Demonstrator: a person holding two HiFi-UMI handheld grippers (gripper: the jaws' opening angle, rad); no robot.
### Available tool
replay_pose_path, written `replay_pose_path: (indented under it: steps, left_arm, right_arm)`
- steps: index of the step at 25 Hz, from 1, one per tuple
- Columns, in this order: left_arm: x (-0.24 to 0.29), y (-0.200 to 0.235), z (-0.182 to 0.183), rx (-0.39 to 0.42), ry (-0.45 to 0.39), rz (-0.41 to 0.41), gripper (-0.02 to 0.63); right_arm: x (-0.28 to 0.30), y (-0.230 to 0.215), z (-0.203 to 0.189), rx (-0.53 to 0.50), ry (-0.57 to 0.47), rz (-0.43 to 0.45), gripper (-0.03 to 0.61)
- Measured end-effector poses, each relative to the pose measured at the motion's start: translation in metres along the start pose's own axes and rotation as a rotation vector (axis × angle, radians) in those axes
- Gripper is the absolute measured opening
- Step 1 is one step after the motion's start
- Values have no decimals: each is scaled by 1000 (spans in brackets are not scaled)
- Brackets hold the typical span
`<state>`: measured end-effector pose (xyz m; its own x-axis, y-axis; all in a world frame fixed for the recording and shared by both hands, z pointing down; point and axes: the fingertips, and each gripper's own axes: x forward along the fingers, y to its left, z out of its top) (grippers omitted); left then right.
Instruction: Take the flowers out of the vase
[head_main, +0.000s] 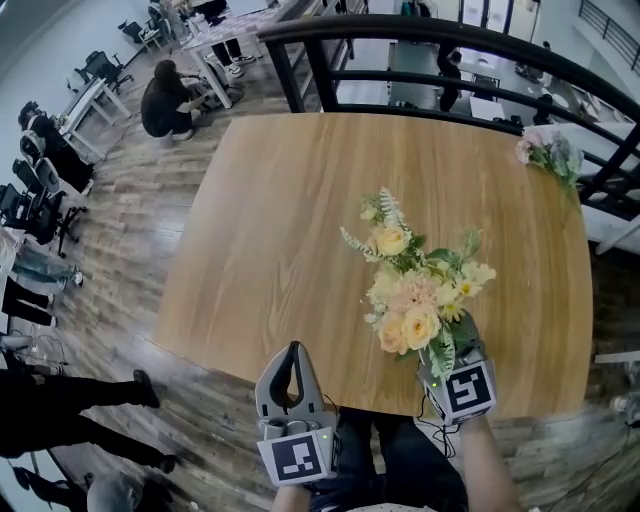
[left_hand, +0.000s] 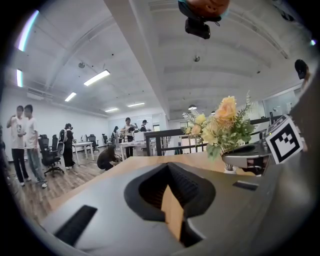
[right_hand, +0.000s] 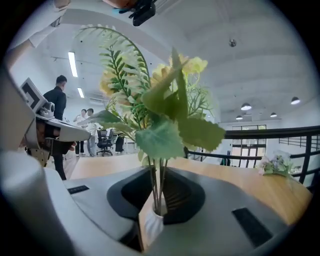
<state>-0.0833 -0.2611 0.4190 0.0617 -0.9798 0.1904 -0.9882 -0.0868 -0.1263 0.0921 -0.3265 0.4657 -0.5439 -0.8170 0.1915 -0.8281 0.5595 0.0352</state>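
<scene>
A bouquet of yellow and peach flowers (head_main: 412, 296) with green leaves stands near the front right of the wooden table (head_main: 270, 220). In the right gripper view its thin stems (right_hand: 158, 182) rise from the narrow neck of a white vase (right_hand: 151, 225). My right gripper (head_main: 455, 352) sits at the bouquet's base, its jaws closed around the stems just above the vase mouth; the blooms hide its tips in the head view. My left gripper (head_main: 293, 350) hangs off the table's front edge to the left, tips together, holding nothing. From it the bouquet (left_hand: 225, 125) shows to the right.
A second bunch of pale flowers (head_main: 548, 150) lies at the table's far right corner by a black railing (head_main: 450, 40). People stand and crouch on the wood floor at the left, among desks and office chairs (head_main: 40, 190).
</scene>
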Motion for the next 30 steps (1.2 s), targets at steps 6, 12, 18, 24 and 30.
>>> replay_pose_path:
  steps: [6, 12, 18, 24, 30]
  left_arm:
    - [-3, 6, -1, -5, -9, 2, 29]
    - [-4, 8, 2, -14, -35, -1, 29]
    - [-3, 9, 16, -20, -70, -14, 29]
    - [2, 1, 31, -28, -99, -37, 29]
    - [5, -5, 45, -35, -129, -66, 29]
  right_arm:
    - [-2, 4, 10, -3, -24, -20, 63]
    - [-5, 5, 26, 15, -42, -41, 61]
    - [-10, 2, 55, 30, -57, -69, 61]
    - [-16, -9, 81, 52, -71, -117, 60]
    - [-23, -18, 110, 75, -112, -169, 60]
